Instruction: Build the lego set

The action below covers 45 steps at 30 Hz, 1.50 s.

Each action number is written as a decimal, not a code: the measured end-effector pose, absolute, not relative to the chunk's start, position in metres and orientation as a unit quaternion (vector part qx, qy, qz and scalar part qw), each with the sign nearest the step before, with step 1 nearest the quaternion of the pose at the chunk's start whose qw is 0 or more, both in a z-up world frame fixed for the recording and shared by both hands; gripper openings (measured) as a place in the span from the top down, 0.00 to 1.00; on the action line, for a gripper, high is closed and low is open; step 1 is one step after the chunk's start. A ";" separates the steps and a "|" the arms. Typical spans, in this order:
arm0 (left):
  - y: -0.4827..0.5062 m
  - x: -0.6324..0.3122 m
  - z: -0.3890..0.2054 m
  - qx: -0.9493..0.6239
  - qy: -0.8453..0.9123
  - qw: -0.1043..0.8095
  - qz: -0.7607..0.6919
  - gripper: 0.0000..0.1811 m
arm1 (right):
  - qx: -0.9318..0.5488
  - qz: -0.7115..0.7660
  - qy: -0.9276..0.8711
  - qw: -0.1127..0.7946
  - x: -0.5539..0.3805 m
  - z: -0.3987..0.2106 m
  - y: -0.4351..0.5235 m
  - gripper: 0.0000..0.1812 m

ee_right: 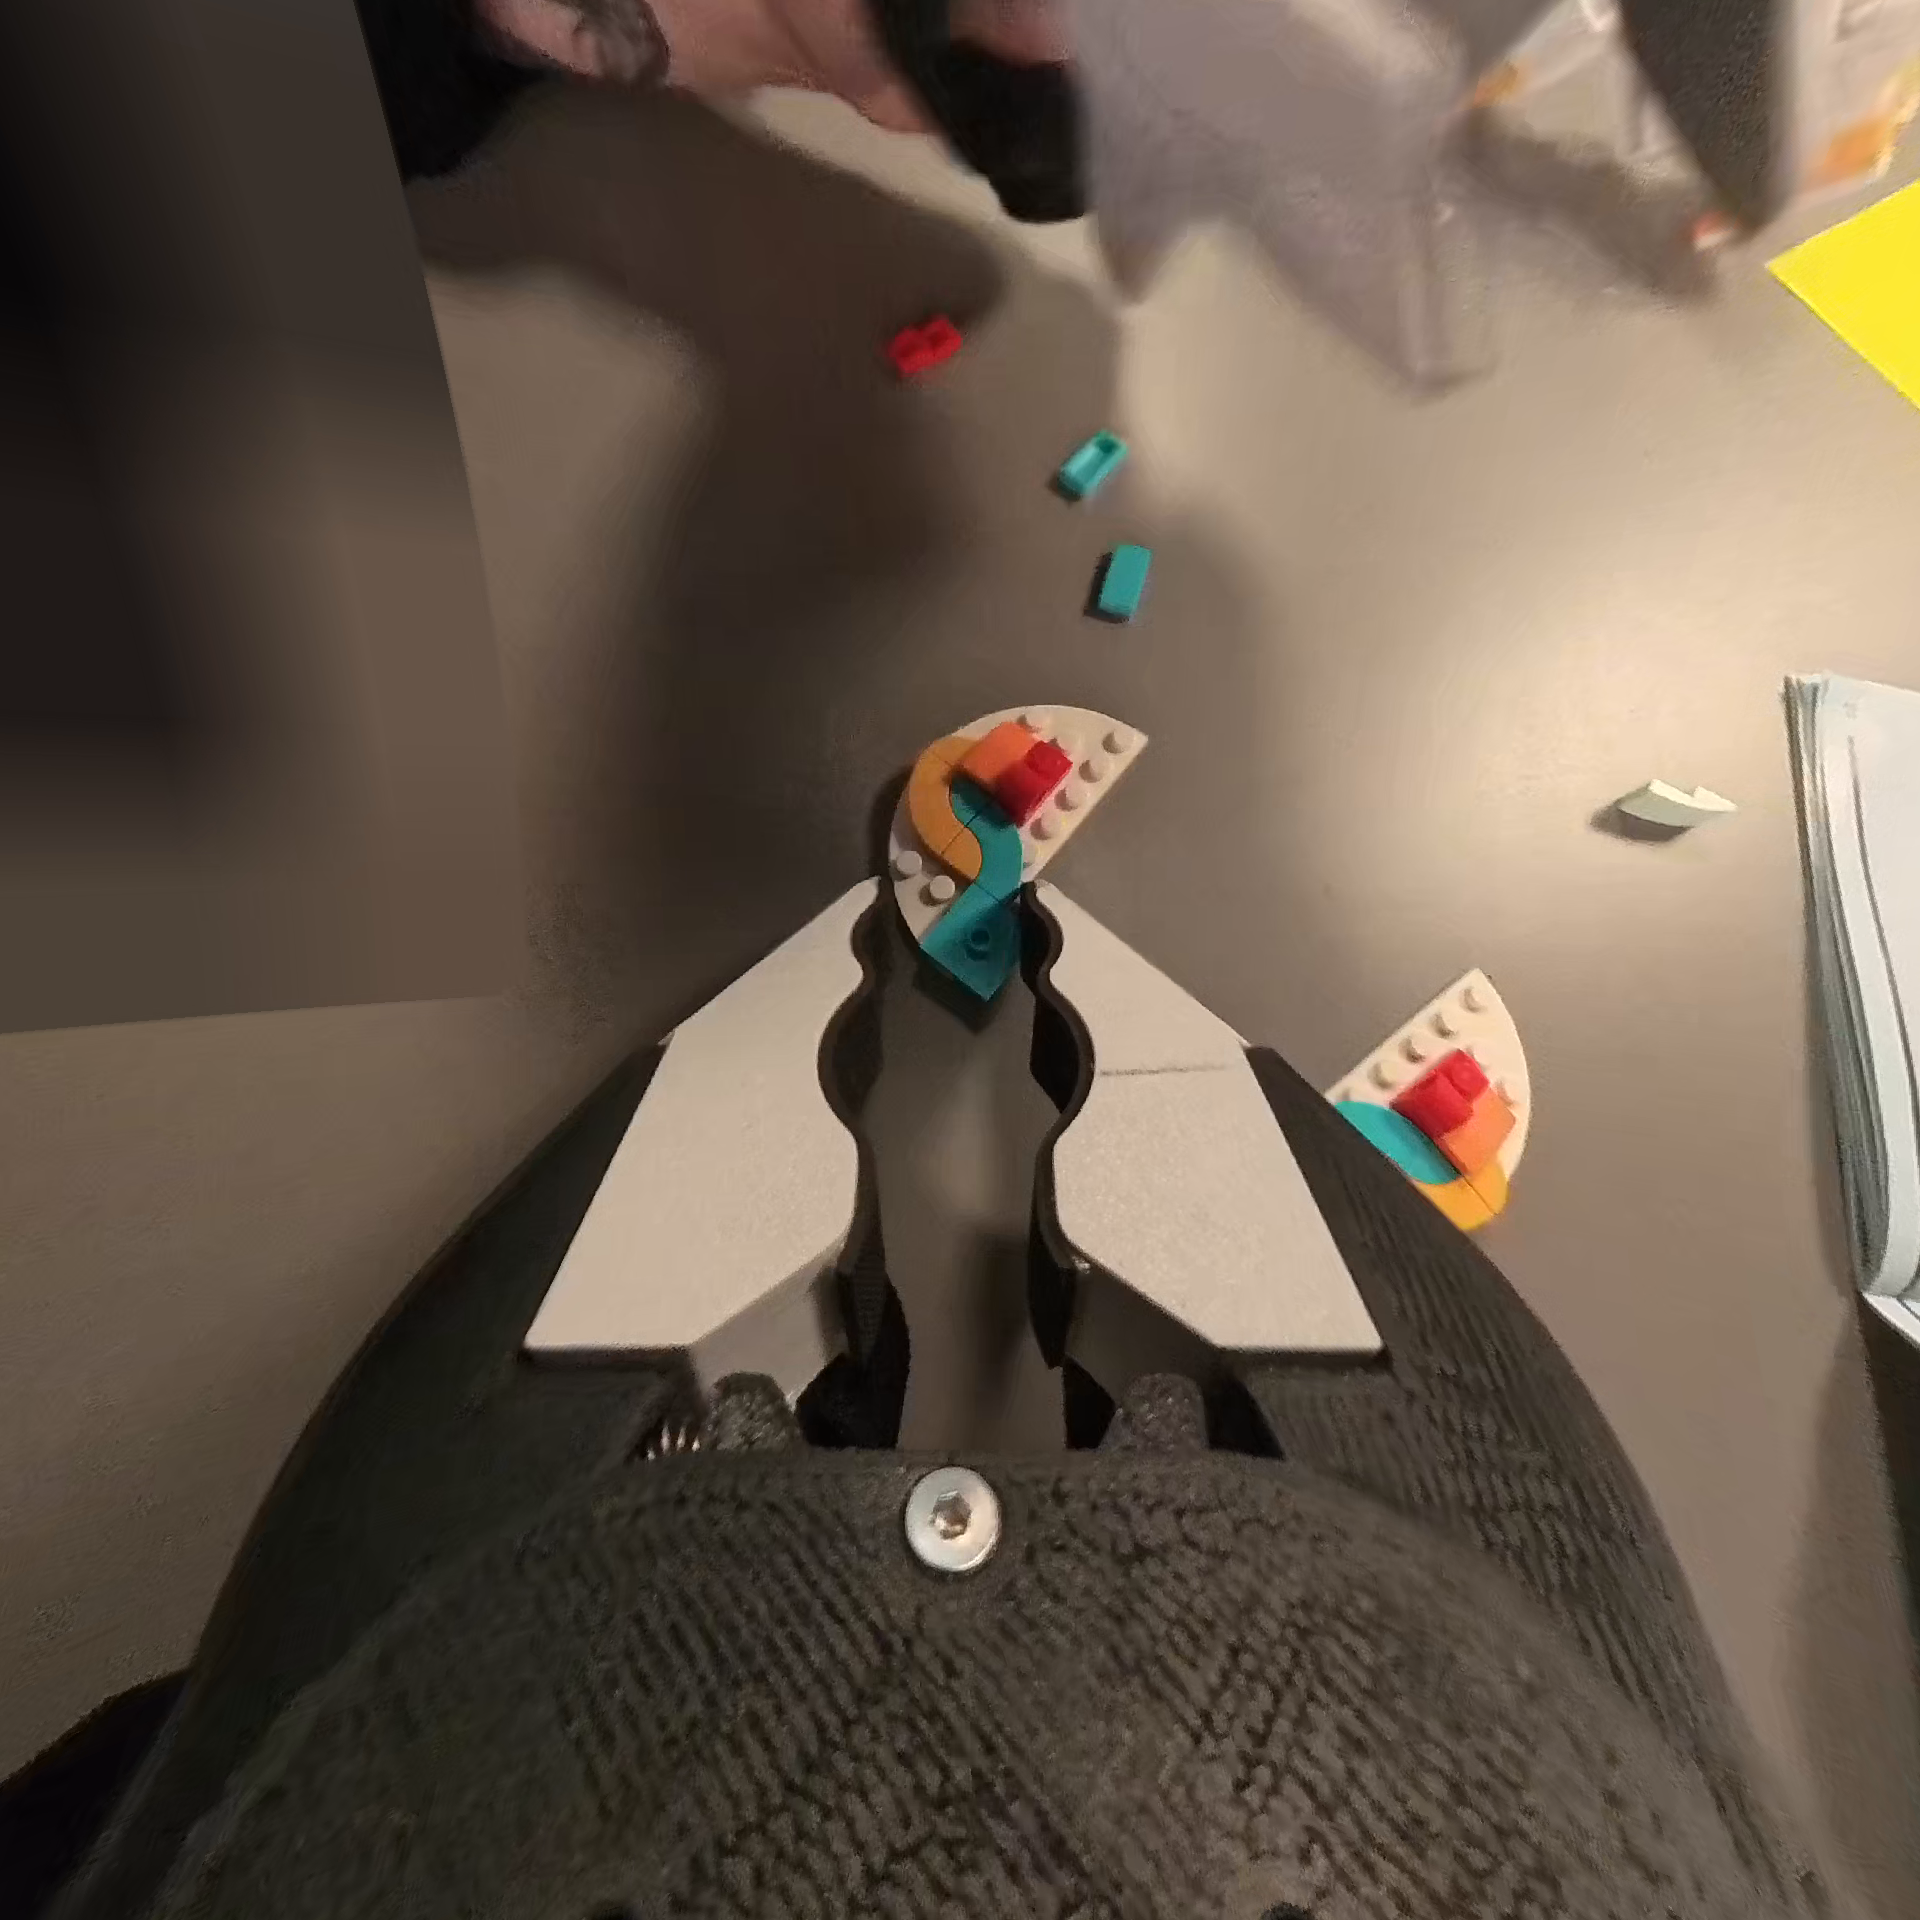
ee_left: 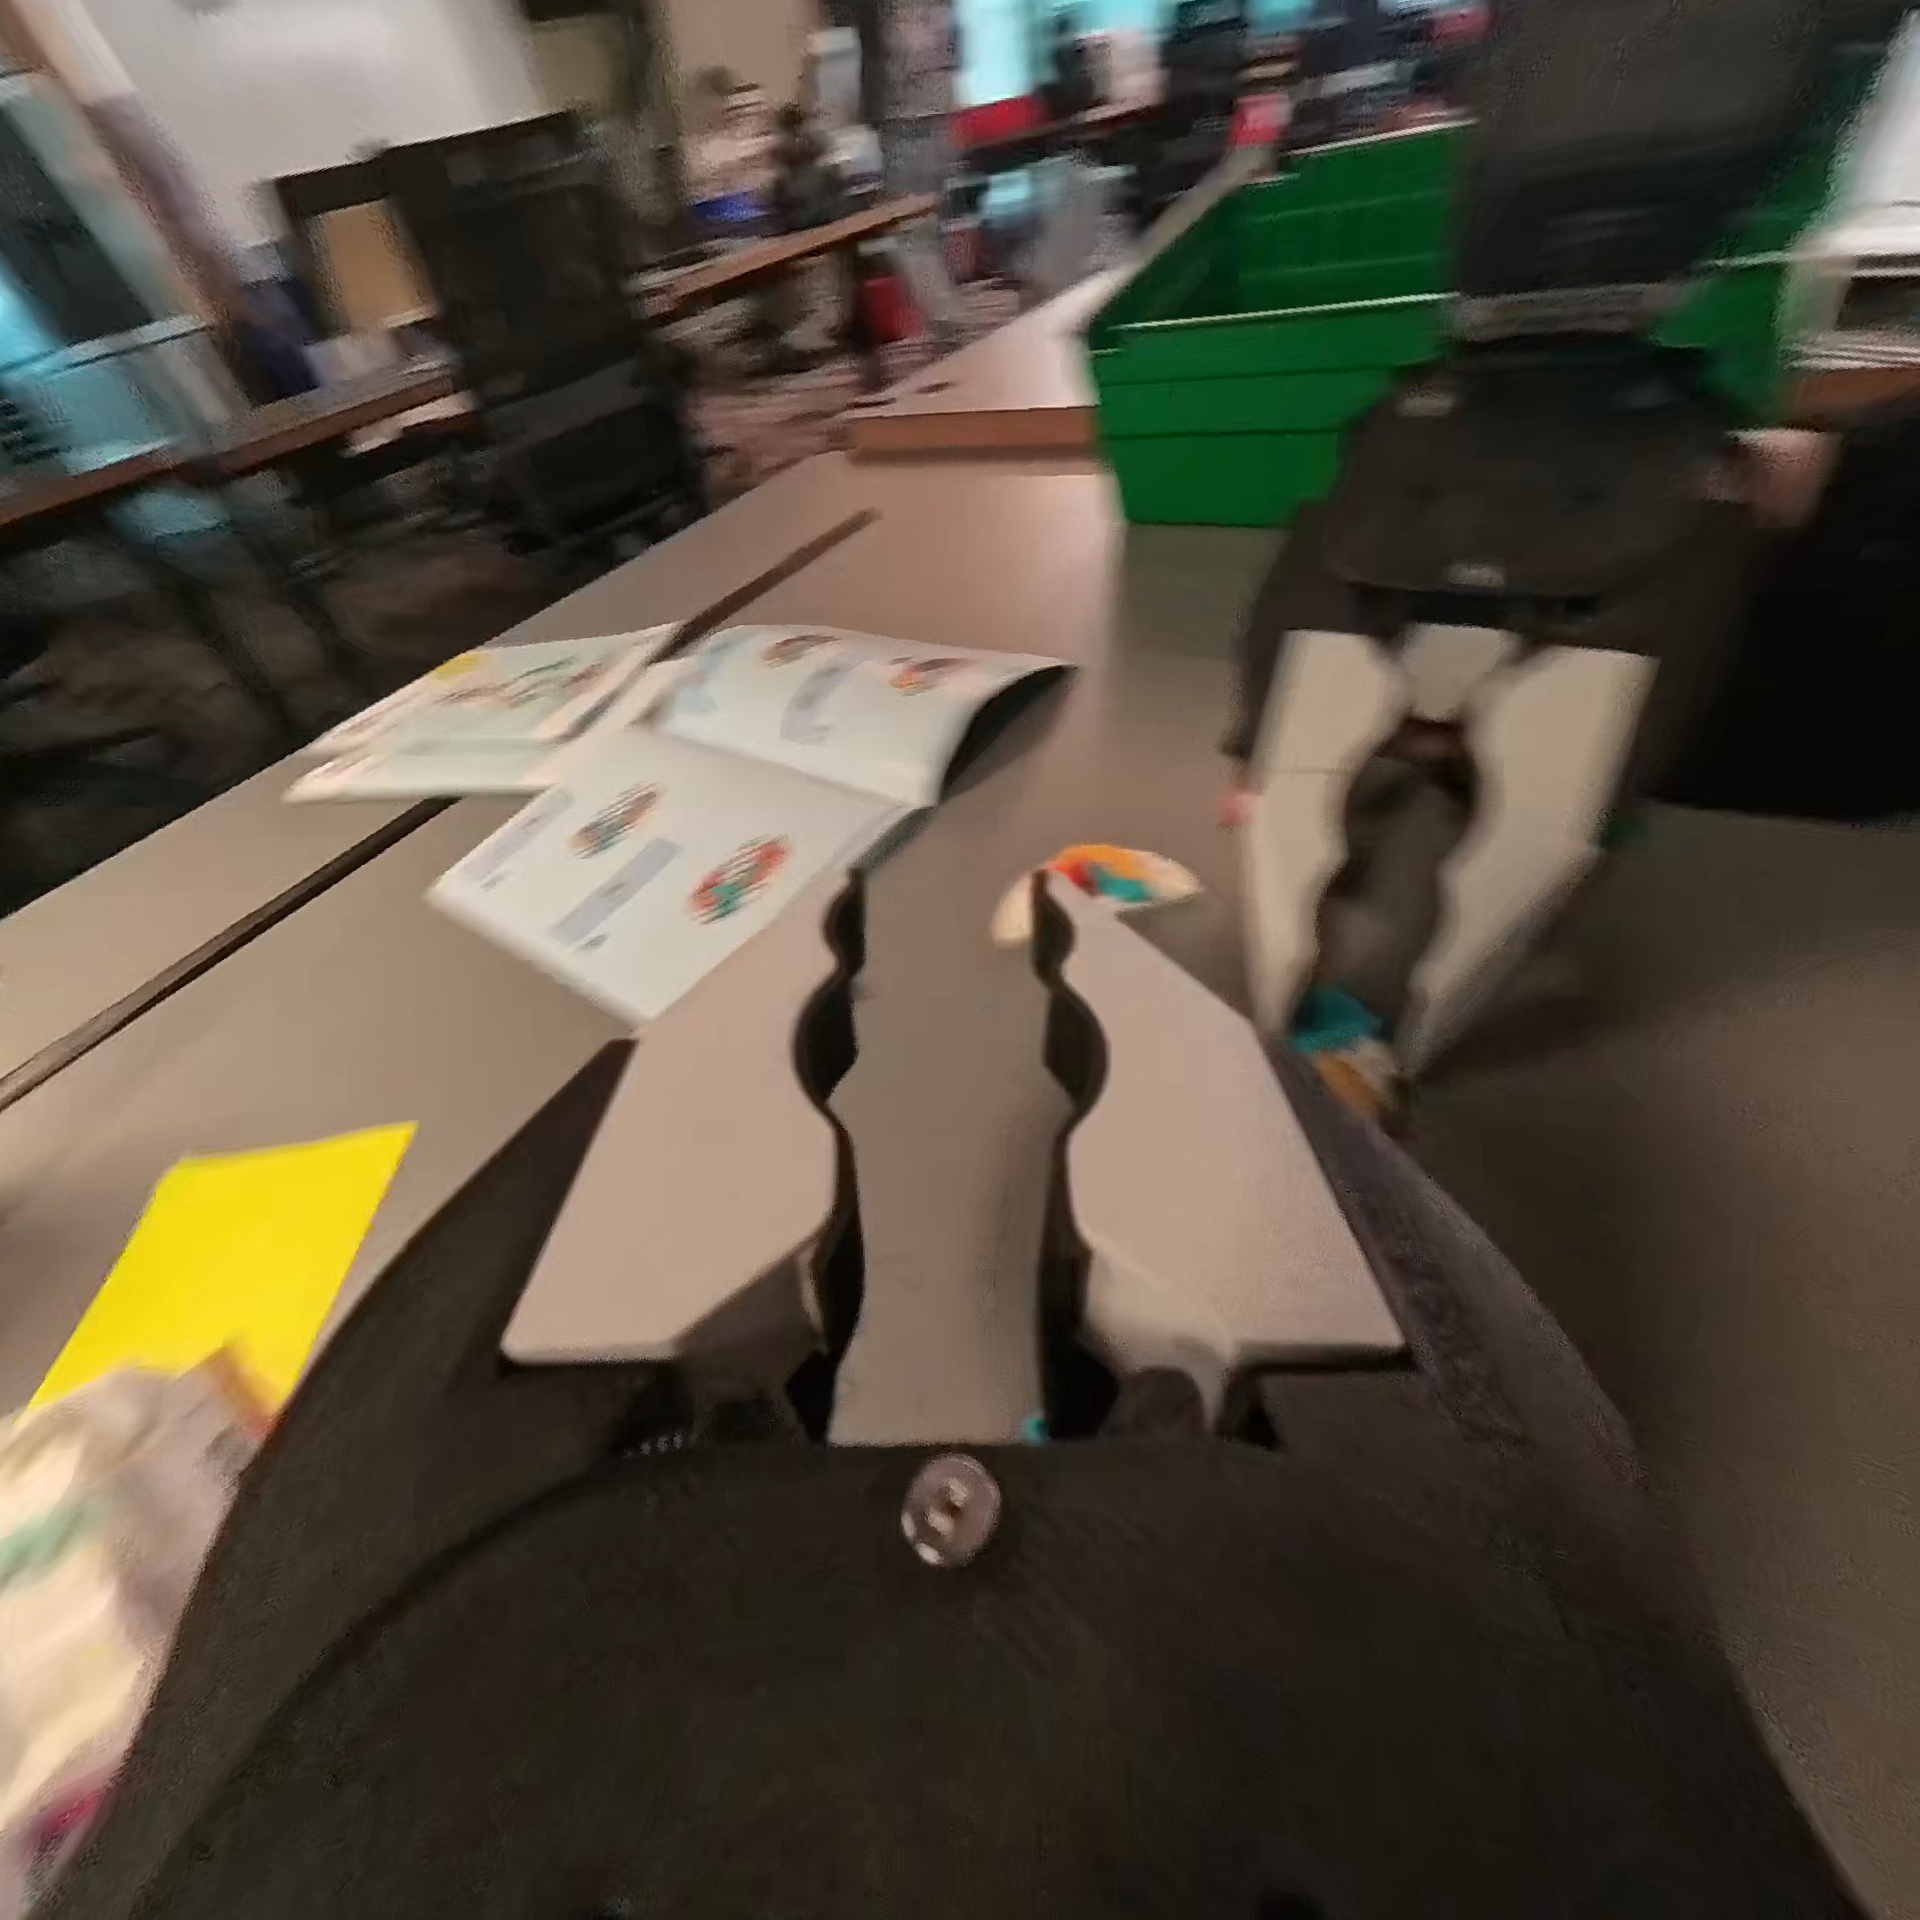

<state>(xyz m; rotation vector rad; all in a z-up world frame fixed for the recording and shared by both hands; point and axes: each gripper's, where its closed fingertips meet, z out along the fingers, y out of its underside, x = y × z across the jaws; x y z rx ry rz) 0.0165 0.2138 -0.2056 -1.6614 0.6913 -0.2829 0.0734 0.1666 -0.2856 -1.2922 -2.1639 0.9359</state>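
My right gripper (ee_right: 954,899) is shut on the near edge of a white half-round lego build (ee_right: 1023,800) with orange, teal and red pieces, low on the grey table (ee_right: 1351,623). A second half-round build (ee_right: 1439,1101) lies beside my right finger. It also shows in the left wrist view (ee_left: 1107,878). Loose on the table are a red brick (ee_right: 923,344), two teal bricks (ee_right: 1091,463) (ee_right: 1123,580) and a pale curved piece (ee_right: 1673,810). My left gripper (ee_left: 948,912) is open, empty and above the table. The right gripper (ee_left: 1345,1039) stands to its right.
An open instruction booklet (ee_left: 727,810) lies left of the builds, and its page edges show in the right wrist view (ee_right: 1860,935). A yellow sheet (ee_left: 239,1257) and a clear bag (ee_left: 83,1558) lie near left. A green crate (ee_left: 1247,395) stands at the back.
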 end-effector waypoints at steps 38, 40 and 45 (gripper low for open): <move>0.202 0.072 -0.260 -0.529 0.588 0.554 0.260 0.96 | -0.765 0.161 -0.455 0.427 0.200 -0.256 0.317 0.83; 0.199 0.077 -0.258 -0.517 0.592 0.564 0.254 0.96 | -0.784 0.161 -0.429 0.419 0.211 -0.262 0.306 0.84; 0.191 0.088 -0.258 -0.479 0.613 0.574 0.255 0.96 | -0.829 0.141 -0.365 0.401 0.234 -0.271 0.296 0.86</move>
